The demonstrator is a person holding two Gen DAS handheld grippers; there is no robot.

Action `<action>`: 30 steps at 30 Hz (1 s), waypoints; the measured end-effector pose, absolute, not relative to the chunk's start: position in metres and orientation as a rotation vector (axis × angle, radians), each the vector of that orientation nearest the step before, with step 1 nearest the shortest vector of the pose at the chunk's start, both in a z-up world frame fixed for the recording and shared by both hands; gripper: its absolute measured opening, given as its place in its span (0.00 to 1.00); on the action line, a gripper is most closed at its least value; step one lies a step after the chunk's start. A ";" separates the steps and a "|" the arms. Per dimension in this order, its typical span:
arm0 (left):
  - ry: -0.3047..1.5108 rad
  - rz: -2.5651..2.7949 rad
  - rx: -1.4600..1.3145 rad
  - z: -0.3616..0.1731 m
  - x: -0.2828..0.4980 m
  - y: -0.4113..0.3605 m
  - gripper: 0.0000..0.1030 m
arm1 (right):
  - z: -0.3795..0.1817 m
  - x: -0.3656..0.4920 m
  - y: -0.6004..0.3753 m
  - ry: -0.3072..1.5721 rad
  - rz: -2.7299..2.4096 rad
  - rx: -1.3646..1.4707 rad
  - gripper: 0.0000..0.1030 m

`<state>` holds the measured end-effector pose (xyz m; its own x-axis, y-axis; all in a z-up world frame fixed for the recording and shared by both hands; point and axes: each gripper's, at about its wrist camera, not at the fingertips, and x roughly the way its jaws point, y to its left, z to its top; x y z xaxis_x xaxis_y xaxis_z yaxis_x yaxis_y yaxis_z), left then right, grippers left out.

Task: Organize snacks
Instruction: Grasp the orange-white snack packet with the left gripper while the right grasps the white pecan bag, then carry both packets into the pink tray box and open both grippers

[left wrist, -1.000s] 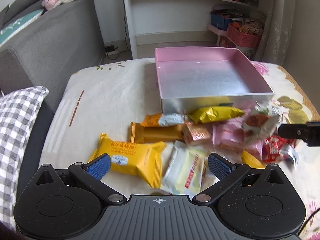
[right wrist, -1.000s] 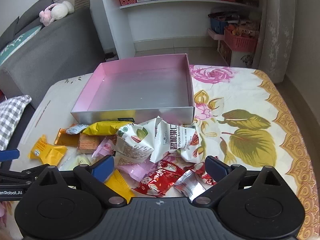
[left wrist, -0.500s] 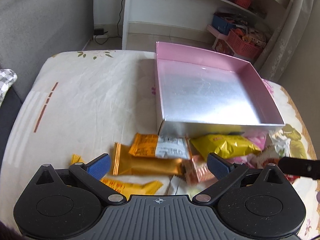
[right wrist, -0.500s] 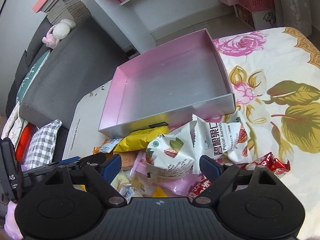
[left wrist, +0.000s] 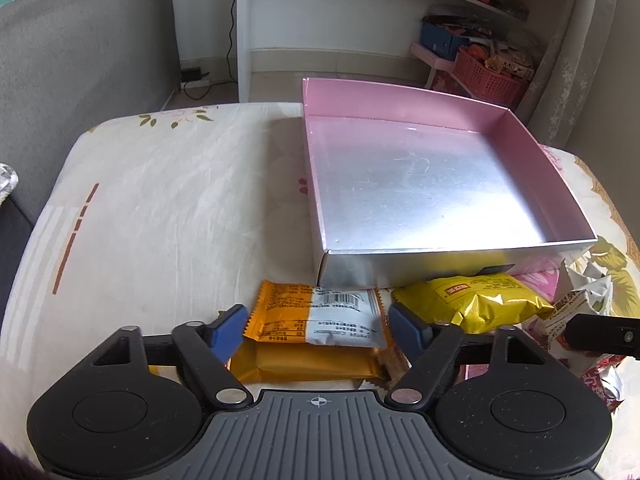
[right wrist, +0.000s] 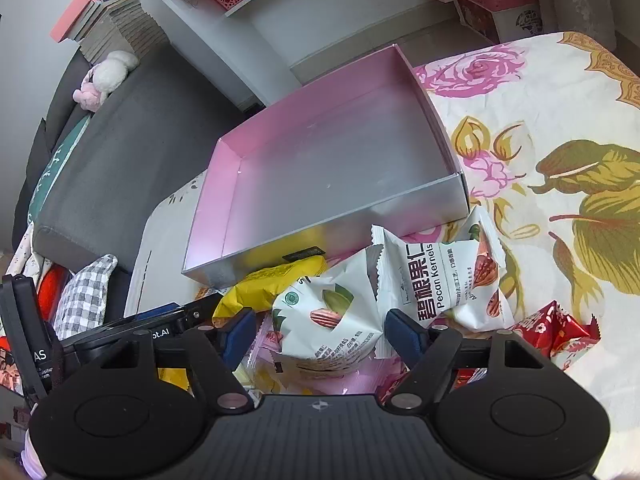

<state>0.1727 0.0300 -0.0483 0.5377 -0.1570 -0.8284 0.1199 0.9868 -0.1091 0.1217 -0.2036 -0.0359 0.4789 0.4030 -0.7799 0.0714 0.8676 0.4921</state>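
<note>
A cream floral cloth-covered table [left wrist: 168,200] carries a shallow square cardboard box, pink inside with silver walls [left wrist: 420,258], standing empty. The snack packets lie heaped against its near wall. The left gripper [left wrist: 316,330] has just been closing; its blue pads flank an orange-and-white foil snack packet [left wrist: 320,316], whether pressing it I cannot tell. The right gripper [right wrist: 316,332] has also been closing around a white nut-kernel pouch [right wrist: 324,320], contact likewise unclear. A yellow crinkled packet [left wrist: 472,302] lies beside.
</note>
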 end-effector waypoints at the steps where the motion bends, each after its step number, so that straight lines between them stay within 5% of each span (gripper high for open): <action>1: 0.990 -0.163 -0.042 -0.049 0.172 0.031 0.72 | -0.036 0.121 -0.203 1.063 0.211 0.499 0.62; 8: 0.974 -0.157 -0.015 -0.044 0.168 0.027 0.57 | -0.039 0.120 -0.204 1.064 0.189 0.487 0.46; 30: 0.925 -0.175 -0.074 -0.016 0.157 0.040 0.54 | -0.017 0.112 -0.212 1.018 0.185 0.567 0.46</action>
